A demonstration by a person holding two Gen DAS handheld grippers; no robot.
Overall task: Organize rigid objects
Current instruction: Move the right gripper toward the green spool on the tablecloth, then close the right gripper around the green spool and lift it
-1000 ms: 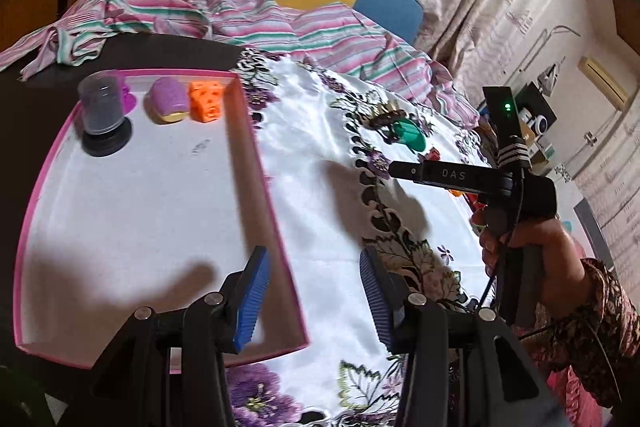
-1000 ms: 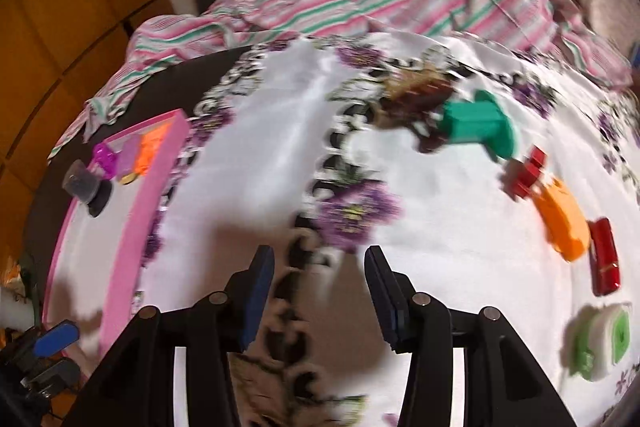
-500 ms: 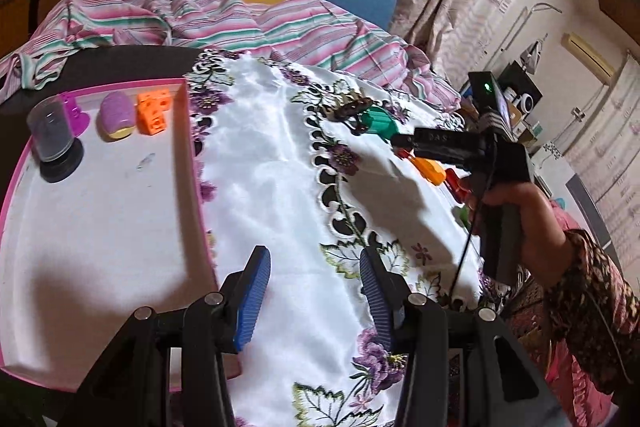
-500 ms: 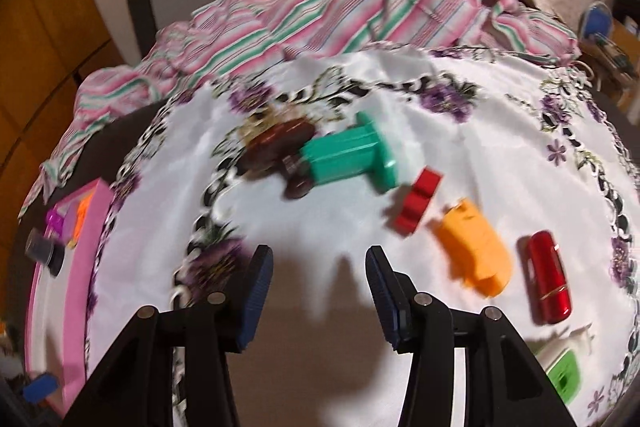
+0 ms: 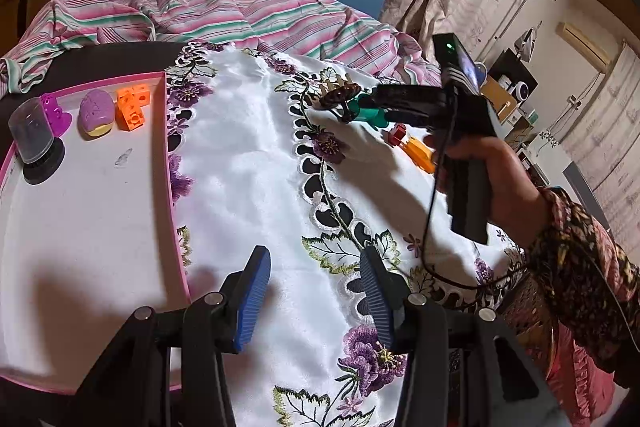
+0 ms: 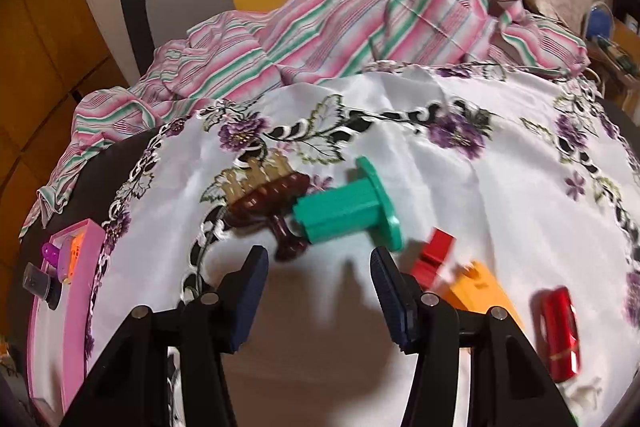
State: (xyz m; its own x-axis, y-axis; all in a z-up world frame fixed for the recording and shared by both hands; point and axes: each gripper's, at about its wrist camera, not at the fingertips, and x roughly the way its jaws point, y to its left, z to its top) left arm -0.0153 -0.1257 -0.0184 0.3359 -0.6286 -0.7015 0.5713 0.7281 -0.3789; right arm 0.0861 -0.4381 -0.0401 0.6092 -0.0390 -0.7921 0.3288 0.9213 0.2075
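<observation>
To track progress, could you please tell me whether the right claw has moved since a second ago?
Yes. The right claw has moved away from the pink tray toward the green spool; jaws opening, empty.

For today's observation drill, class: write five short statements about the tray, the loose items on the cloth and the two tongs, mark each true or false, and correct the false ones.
1. The pink tray holds an orange block. True.
2. The green spool lies inside the tray. False: it lies on the floral cloth, outside the tray.
3. The right tongs are clamped on the green spool. False: they are opening, with nothing between them; the spool lies just beyond the tips.
4. The left tongs hold nothing. True.
5. The red car stands on the brown hair clip. False: the car lies on the cloth, far to the right of the clip.
</observation>
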